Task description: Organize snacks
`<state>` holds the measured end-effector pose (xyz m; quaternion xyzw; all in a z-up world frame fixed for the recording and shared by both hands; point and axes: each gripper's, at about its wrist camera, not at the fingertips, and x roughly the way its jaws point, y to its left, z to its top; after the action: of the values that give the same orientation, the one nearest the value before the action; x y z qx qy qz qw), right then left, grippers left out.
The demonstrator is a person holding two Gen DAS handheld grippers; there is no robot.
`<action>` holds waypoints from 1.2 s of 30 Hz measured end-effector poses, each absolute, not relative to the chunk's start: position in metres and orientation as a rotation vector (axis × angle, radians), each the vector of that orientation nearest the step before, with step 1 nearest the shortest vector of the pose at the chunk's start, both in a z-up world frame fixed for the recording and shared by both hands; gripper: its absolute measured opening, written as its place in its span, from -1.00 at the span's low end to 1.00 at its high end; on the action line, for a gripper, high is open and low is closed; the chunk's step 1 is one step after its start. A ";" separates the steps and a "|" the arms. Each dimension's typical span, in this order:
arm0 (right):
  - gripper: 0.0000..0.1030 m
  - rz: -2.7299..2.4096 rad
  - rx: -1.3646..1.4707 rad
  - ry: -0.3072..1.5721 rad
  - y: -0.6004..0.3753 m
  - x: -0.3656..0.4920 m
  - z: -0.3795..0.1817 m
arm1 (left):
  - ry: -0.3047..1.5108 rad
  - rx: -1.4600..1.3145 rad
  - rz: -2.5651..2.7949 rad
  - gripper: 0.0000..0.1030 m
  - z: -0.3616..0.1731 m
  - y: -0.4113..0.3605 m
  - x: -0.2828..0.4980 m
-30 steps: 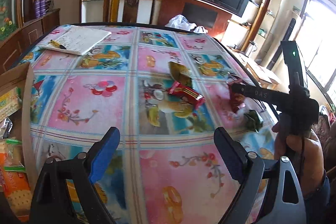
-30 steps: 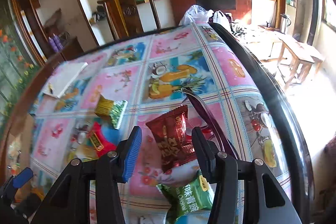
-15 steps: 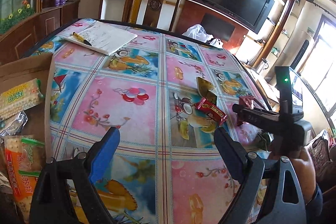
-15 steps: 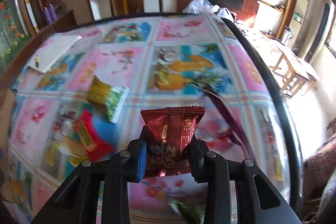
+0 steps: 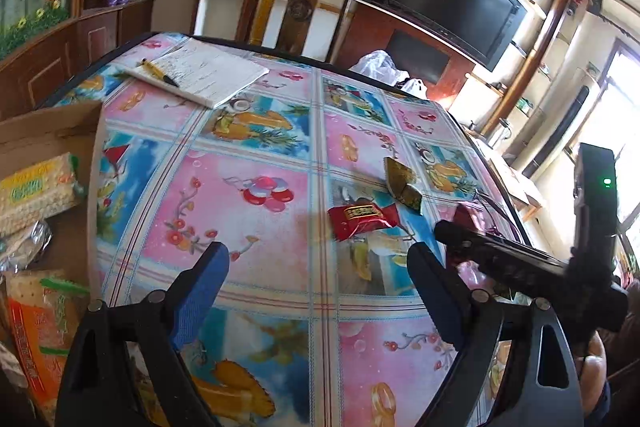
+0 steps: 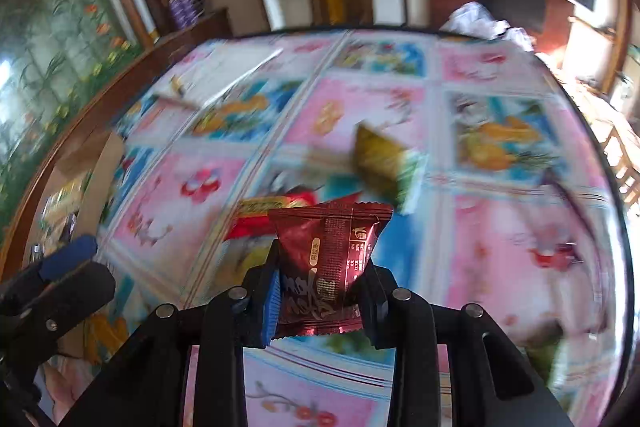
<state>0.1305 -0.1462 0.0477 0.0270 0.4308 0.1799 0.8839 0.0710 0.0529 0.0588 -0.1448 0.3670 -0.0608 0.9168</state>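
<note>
Meanwhile the right tool (image 6: 318, 287) was clenched on a dark red snack packet (image 6: 326, 259), held above the desk (image 6: 500, 247); the left tool (image 5: 316, 287) hung released over it, grasping nothing.

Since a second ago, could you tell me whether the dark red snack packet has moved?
Yes. The dark red snack packet has left the tablecloth beside the green packet and is now lifted clear, clamped in the right gripper, nearer the bright red packet.

On the bench (image 5: 248, 187) with its fruit-print plastic cloth, the open cardboard box (image 5: 52, 131) of biscuit packs sits at the left edge — a white paper notepad (image 5: 208, 71) behind it — with a red foil snack packet (image 5: 362, 217) just before a green-gold one (image 5: 402, 183) toward the right.
</note>
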 end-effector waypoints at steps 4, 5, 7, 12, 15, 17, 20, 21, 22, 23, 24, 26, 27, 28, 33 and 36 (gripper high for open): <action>-0.33 0.355 0.227 0.887 -0.182 0.118 0.055 | 0.759 -0.186 -0.136 0.52 0.071 0.031 0.094; -0.33 0.350 0.240 0.880 -0.185 0.117 0.058 | 0.770 -0.152 -0.160 0.49 0.073 0.024 0.104; -0.33 0.368 0.276 0.860 -0.194 0.114 0.064 | 0.838 -0.100 -0.208 0.37 0.071 0.012 0.125; -0.33 0.356 0.295 0.847 -0.202 0.121 0.069 | 0.917 0.032 -0.276 -0.09 0.052 -0.020 0.163; -0.33 0.360 0.327 0.863 -0.211 0.125 0.066 | 0.940 0.074 -0.268 -0.32 0.039 -0.030 0.176; -0.33 0.358 0.333 0.863 -0.212 0.126 0.066 | 0.980 0.055 -0.283 -0.32 0.030 -0.031 0.184; -0.33 0.361 0.322 0.863 -0.210 0.126 0.066 | 1.029 0.058 -0.320 -0.32 0.022 -0.032 0.184; -0.33 0.366 0.323 0.866 -0.209 0.126 0.066 | 1.028 0.070 -0.322 -0.32 0.020 -0.033 0.180; -0.33 0.370 0.322 0.868 -0.209 0.126 0.066 | 1.019 0.085 -0.318 -0.32 0.019 -0.035 0.176; -0.33 0.368 0.323 0.867 -0.209 0.125 0.065 | 1.011 0.101 -0.319 -0.32 0.018 -0.038 0.173; -0.33 0.365 0.322 0.866 -0.209 0.125 0.066 | 1.005 0.108 -0.323 -0.31 0.018 -0.039 0.169; -0.33 0.366 0.321 0.866 -0.208 0.126 0.065 | 1.005 0.086 -0.326 -0.22 0.018 -0.039 0.167; -0.33 0.365 0.324 0.865 -0.208 0.126 0.064 | 1.001 0.080 -0.317 -0.22 0.018 -0.040 0.167; -0.33 0.365 0.322 0.865 -0.208 0.126 0.064 | 0.992 0.079 -0.290 -0.26 0.017 -0.040 0.167; -0.33 0.373 0.303 0.872 -0.206 0.127 0.062 | 0.963 0.093 -0.204 -0.64 0.016 -0.038 0.160; -0.33 0.370 0.296 0.875 -0.206 0.126 0.062 | 0.961 0.057 -0.189 -0.64 0.016 -0.031 0.142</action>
<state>0.1262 -0.2058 0.0615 0.1418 0.4196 0.1774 0.8788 0.1425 -0.0310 0.0160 0.0273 0.4614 -0.0906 0.8821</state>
